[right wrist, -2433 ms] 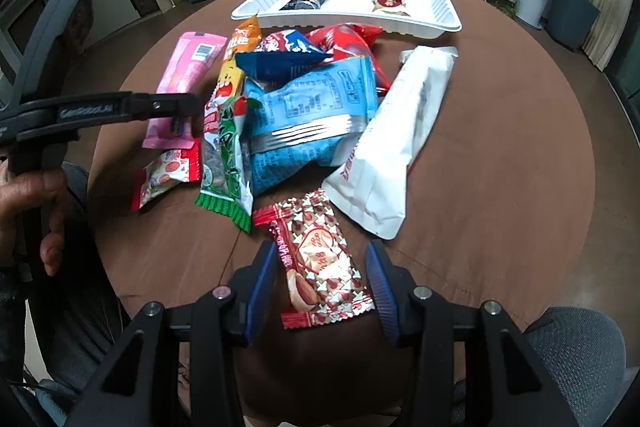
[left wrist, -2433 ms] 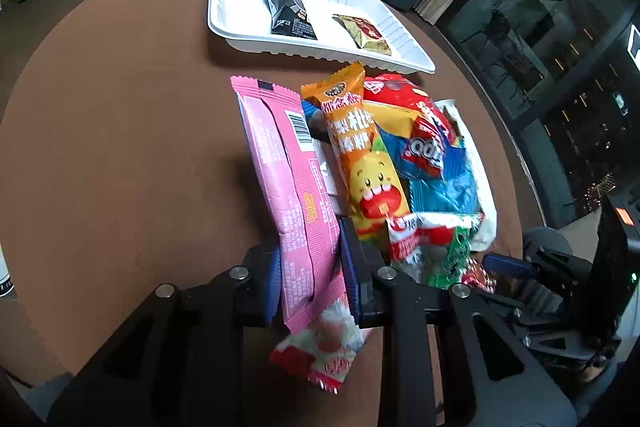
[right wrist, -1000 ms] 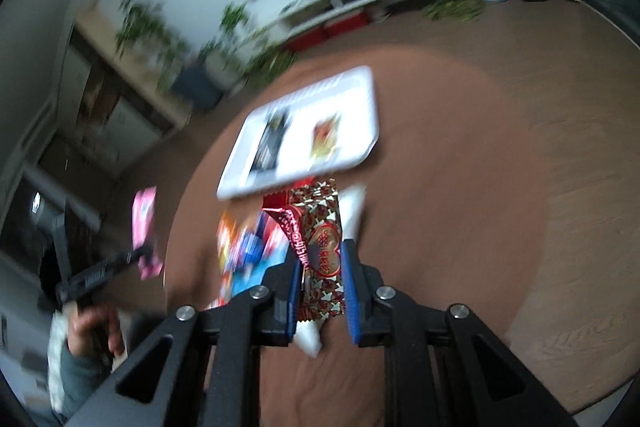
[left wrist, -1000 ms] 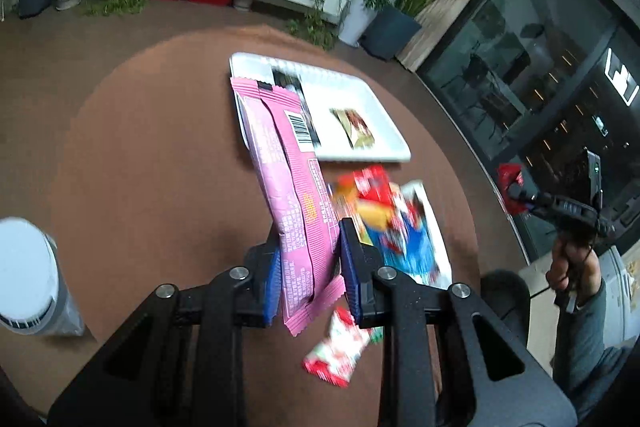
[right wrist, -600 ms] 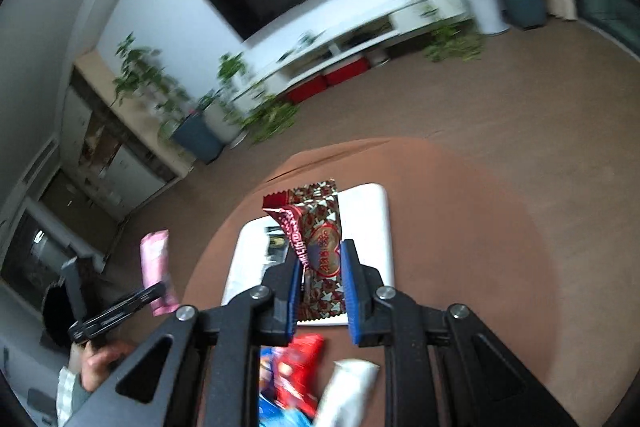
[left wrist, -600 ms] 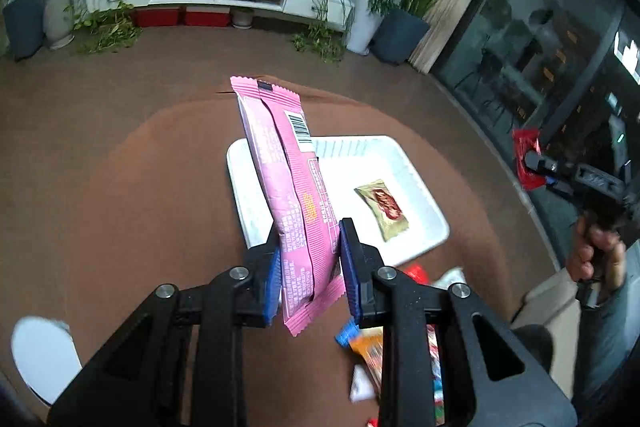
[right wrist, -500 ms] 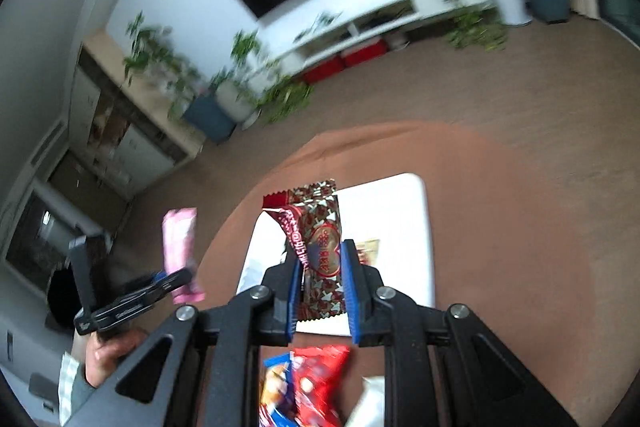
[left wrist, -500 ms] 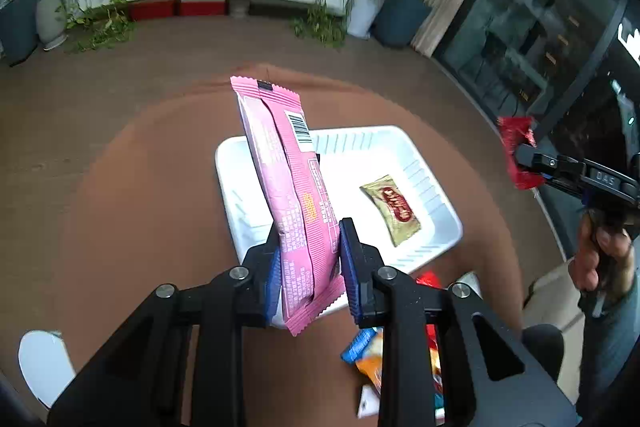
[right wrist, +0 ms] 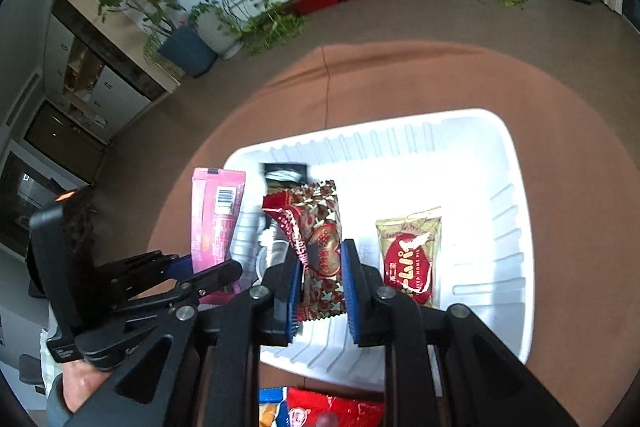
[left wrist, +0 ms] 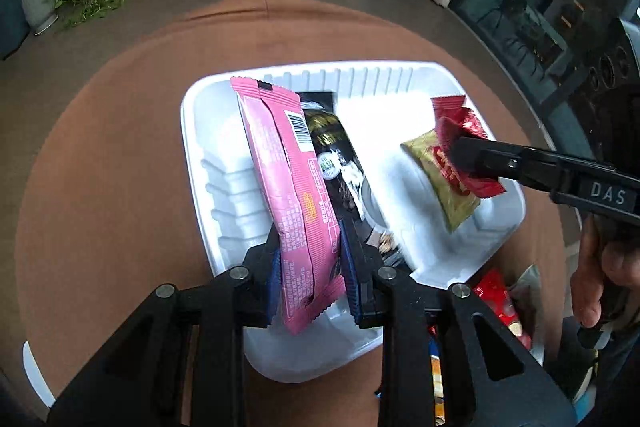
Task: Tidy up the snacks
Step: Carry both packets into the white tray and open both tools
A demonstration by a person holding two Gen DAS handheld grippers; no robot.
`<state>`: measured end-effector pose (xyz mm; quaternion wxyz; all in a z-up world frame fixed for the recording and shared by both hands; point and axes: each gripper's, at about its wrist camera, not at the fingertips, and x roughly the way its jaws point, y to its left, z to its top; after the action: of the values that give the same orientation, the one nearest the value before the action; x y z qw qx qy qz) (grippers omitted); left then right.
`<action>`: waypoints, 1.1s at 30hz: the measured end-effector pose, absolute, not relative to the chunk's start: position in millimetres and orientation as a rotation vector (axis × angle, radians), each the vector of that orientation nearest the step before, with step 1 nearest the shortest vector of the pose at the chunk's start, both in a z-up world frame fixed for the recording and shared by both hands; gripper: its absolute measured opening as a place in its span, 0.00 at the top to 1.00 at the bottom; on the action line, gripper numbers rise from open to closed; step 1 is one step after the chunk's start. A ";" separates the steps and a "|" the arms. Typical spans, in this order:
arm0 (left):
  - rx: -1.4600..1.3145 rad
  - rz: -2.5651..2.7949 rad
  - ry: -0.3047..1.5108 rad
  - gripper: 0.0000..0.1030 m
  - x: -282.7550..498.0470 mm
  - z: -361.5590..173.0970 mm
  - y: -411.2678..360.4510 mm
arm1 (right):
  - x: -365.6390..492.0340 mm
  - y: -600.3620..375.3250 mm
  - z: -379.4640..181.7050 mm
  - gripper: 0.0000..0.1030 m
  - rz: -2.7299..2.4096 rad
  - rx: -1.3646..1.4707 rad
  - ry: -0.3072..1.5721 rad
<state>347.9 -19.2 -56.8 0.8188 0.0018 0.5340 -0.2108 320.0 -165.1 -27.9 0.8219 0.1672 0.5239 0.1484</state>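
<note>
My left hand-held gripper (left wrist: 312, 271) is clamped on the pink snack packet (left wrist: 286, 187), which stands up between its blue pads and leans over the left half of the white tray (left wrist: 208, 163). Just behind the packet, a black snack packet (left wrist: 340, 163) lies flat in the tray, partly hidden by the pink one. My right hand-held gripper (right wrist: 320, 291) is closed on the red heart-print packet (right wrist: 316, 239), holding it above the tray's middle, beside the gold and red packet (right wrist: 410, 259) that lies on the tray floor to its right. From the left wrist view I see the red packet overlapping the gold one, but I cannot tell whether they touch. The tray sits on the brown round bench (left wrist: 120, 131). More snacks (right wrist: 328, 409) lie on the bench at the tray's near edge.
</note>
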 end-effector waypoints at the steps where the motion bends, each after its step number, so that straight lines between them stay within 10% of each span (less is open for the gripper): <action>1: 0.015 -0.450 1.144 0.77 347.7 -59.9 -21.4 | 322.3 -163.5 -31.9 0.80 0.310 0.350 1.125; 18: 0.037 -0.444 1.157 0.73 348.8 -72.5 -34.9 | 331.8 -153.6 -64.1 0.71 0.261 0.295 1.190; 22: 0.034 -0.427 1.146 0.44 345.6 -71.4 -32.9 | 330.3 -152.5 -60.5 0.55 0.261 0.292 1.187; 33: -0.009 -0.443 1.043 0.16 318.4 -37.3 -21.7 | 315.5 -166.6 -16.3 0.28 0.290 0.348 1.082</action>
<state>318.4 -21.7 -37.3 0.8436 -0.0040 0.4942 -0.2097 315.5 -166.6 -16.3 0.8330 0.1641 0.5104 0.1367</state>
